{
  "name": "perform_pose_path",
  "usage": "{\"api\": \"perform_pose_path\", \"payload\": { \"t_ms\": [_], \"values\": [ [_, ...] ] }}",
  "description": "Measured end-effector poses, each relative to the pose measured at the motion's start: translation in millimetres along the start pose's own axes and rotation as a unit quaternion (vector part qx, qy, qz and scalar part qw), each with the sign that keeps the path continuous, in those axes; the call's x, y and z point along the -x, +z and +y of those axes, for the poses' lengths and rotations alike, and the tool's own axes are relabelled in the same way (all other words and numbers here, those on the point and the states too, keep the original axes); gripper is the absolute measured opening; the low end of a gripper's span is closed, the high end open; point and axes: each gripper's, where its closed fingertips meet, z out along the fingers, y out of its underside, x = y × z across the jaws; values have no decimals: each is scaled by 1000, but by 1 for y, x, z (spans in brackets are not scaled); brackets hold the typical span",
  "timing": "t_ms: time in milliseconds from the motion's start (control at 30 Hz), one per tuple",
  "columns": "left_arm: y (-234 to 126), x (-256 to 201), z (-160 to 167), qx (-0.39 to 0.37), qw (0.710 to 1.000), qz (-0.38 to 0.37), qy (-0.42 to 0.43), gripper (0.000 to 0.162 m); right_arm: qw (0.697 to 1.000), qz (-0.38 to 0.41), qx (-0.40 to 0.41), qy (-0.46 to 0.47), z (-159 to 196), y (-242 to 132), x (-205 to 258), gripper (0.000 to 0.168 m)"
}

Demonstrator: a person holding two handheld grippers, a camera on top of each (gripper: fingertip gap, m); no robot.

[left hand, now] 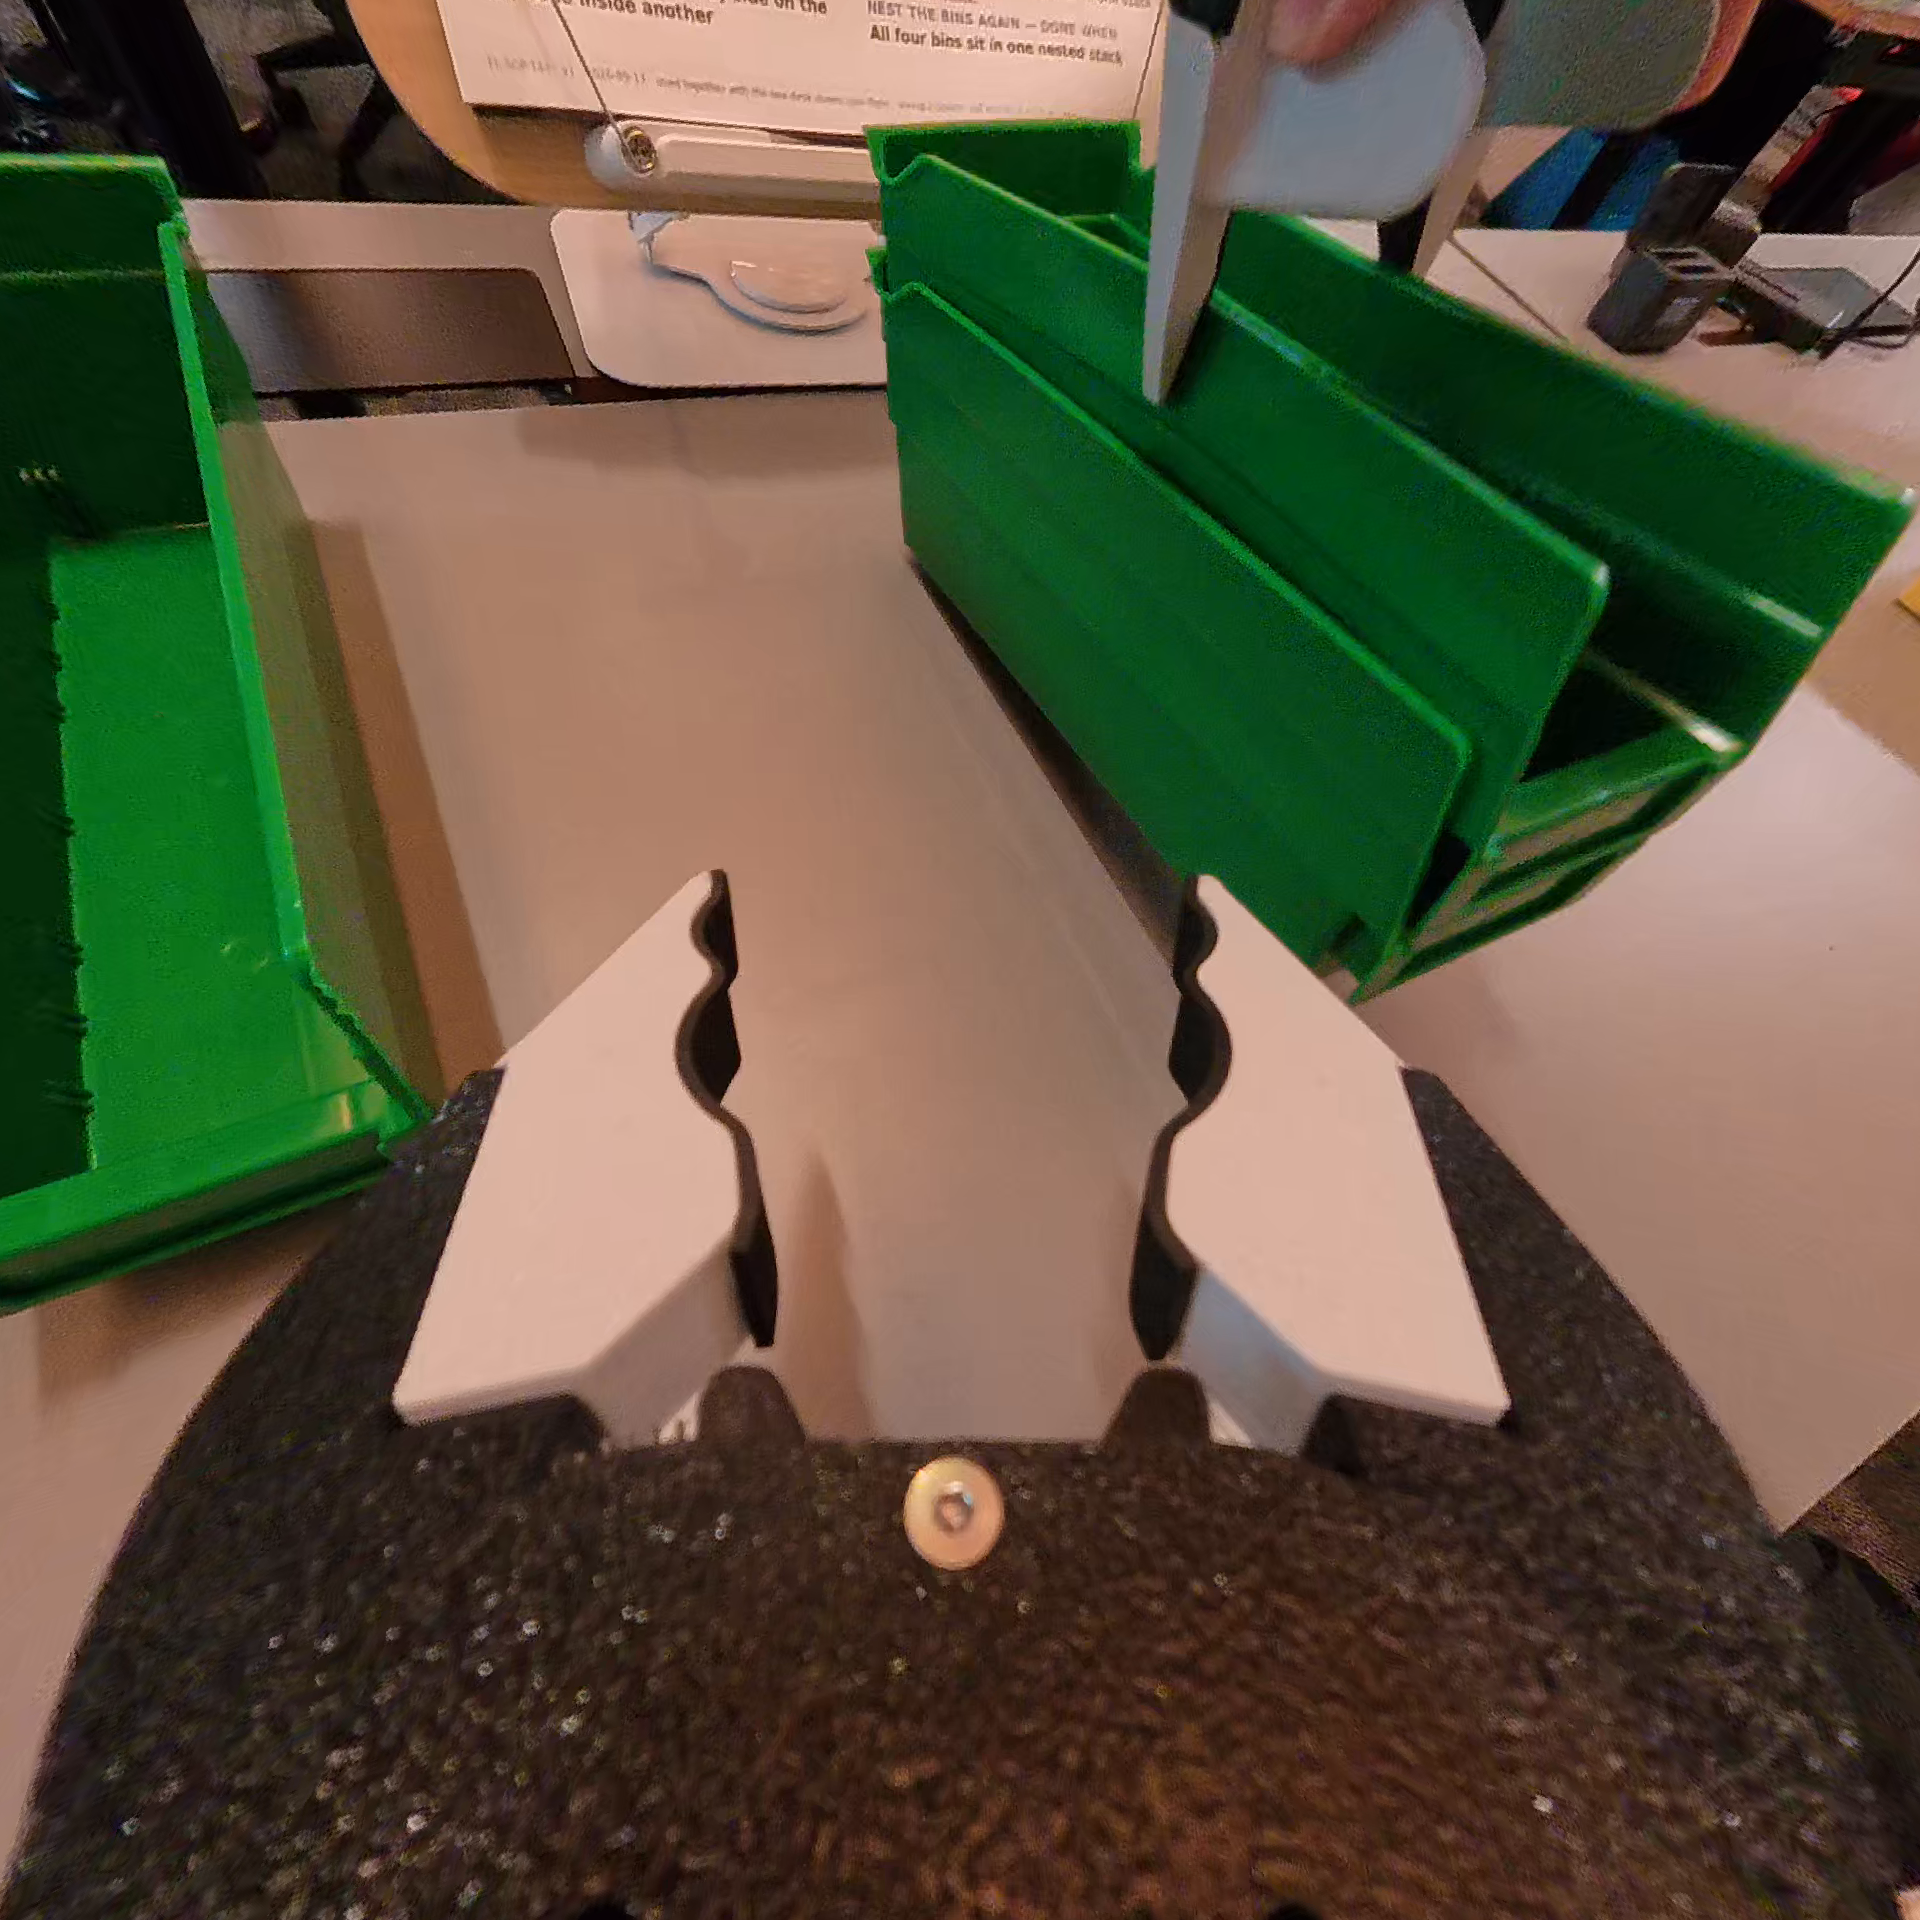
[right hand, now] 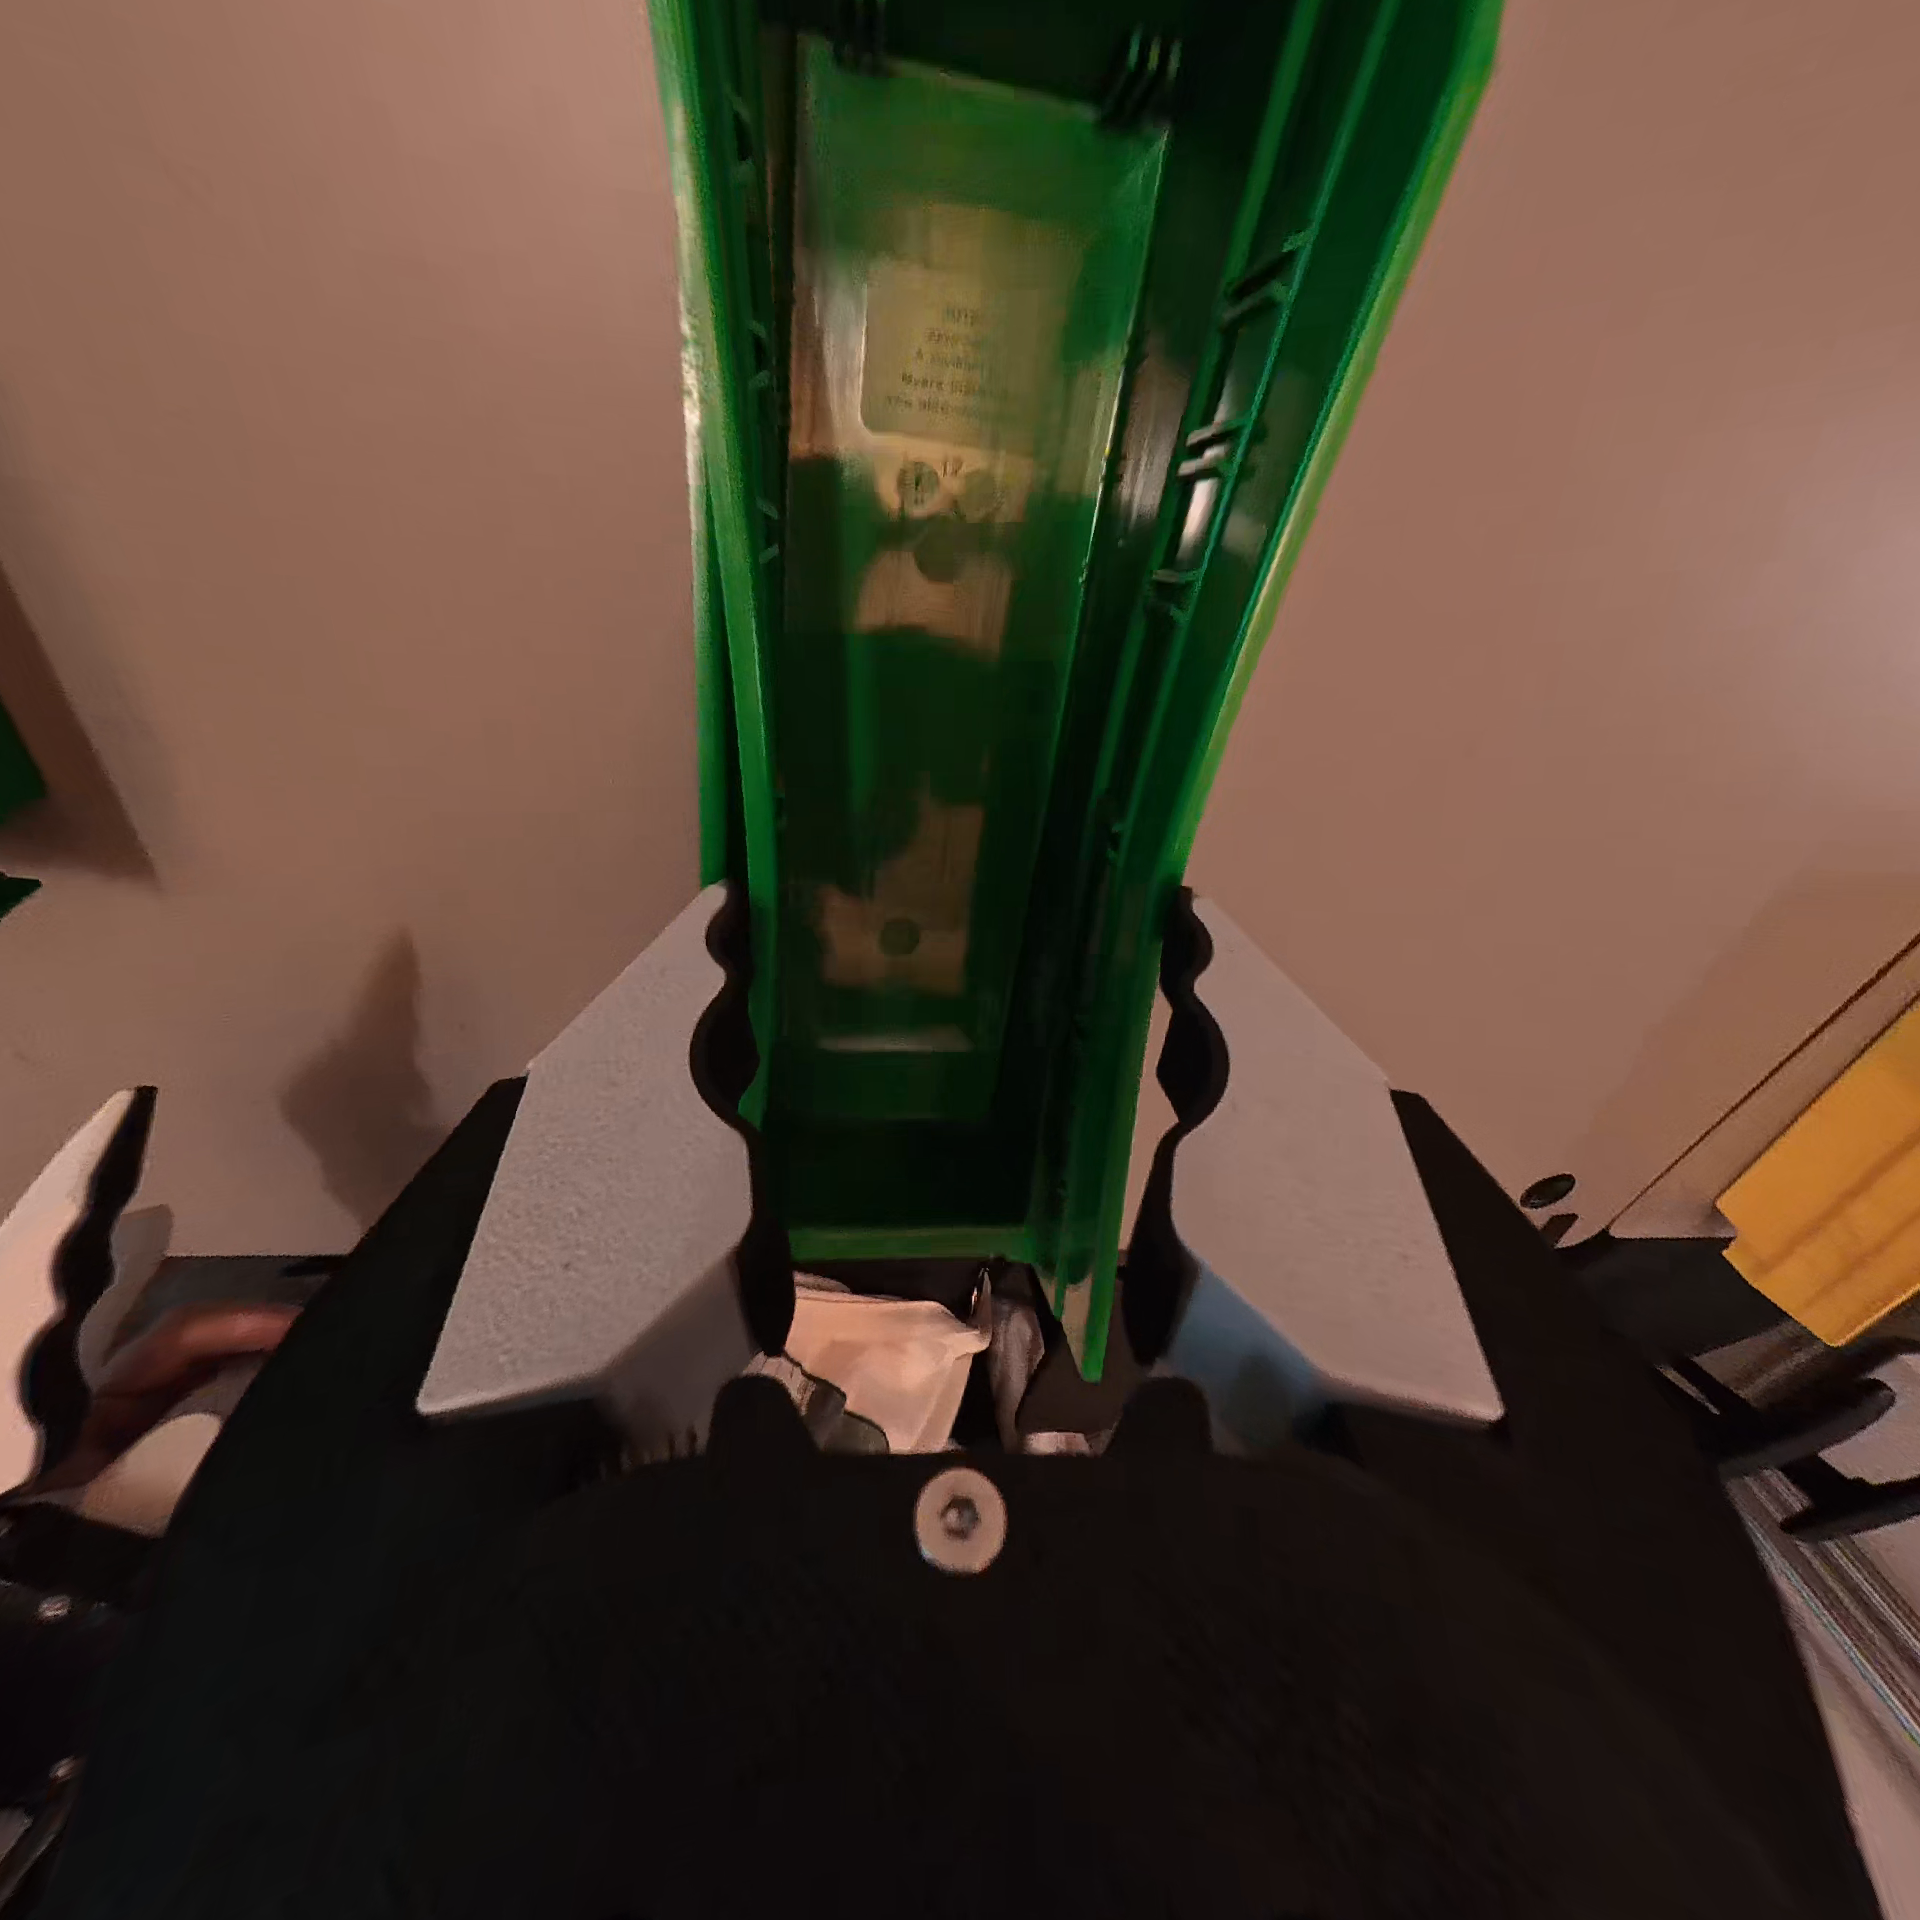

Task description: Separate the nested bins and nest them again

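Observation:
A single green bin (left hand: 177, 831) stands open side up on the beige table (left hand: 675, 675) at the left. A nested stack of green bins (left hand: 1164, 707) stands at the right. My right gripper (right hand: 956, 904) comes down from above at the stack's far end. Its jaws straddle the top bin (right hand: 935, 571), touching both side walls, and one finger (left hand: 1179, 260) reaches down between the top bin's wall and the wall of the bin below. The top bin (left hand: 1351, 499) sits higher than the others. My left gripper (left hand: 956, 894) is open and empty, low over the table between the single bin and the stack.
A printed sheet on a light stand (left hand: 790, 62) is at the back of the table. Black devices with cables (left hand: 1725, 281) lie at the back right. A yellow object (right hand: 1839, 1195) lies to the right of the stack. The table's right edge (left hand: 1808, 1434) is near.

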Motion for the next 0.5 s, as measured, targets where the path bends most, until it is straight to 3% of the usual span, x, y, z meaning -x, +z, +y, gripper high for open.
{"api": "perform_pose_path", "payload": {
  "t_ms": [333, 500],
  "values": [
    [1, -5, 3, 3, 1000, -1, 9, 83, 998, -49, -37, 21, -9, -2, 4, 75],
    [0, -1, 1, 0, 1000, 0, -7, 83, 998, -14, -52, 12, -14, -7, -2, 74]
  ]
}}
